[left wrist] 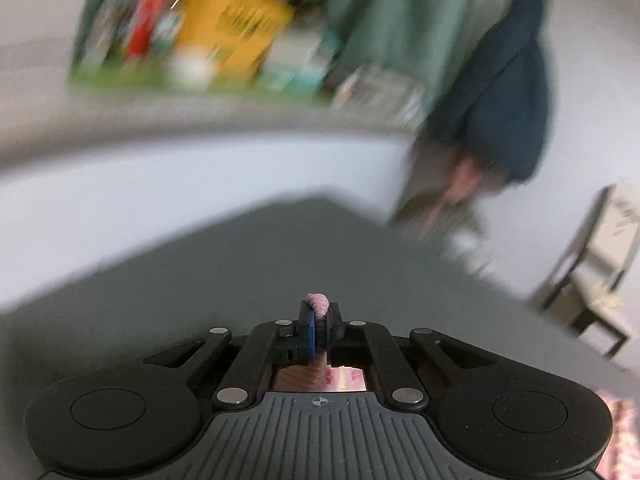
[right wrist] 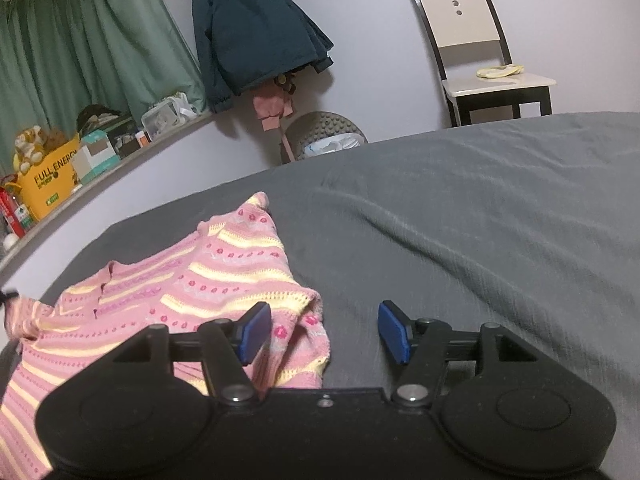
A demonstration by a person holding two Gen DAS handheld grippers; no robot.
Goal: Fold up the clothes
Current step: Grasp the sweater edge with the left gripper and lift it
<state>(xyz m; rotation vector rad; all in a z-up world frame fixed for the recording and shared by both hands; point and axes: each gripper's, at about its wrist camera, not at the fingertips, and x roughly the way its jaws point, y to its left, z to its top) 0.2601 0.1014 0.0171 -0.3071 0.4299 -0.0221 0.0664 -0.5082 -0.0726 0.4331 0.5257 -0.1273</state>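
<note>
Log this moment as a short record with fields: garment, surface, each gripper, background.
garment: pink striped sweater, spread on the bed, not yet neatly folded
surface: grey bed sheet, wrinkled
left gripper: jaws shut on a bit of pink knit; view blurred
right gripper: jaws open, holding nothing, over the sweater's near edge
background: chair, dark jacket hung on the wall, green curtain, cluttered ledge

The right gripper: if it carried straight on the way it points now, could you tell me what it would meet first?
Probably the grey bedsheet. The right gripper is open, the pink sweater's corner lies just left of its midline, and depth is unclear.
</note>
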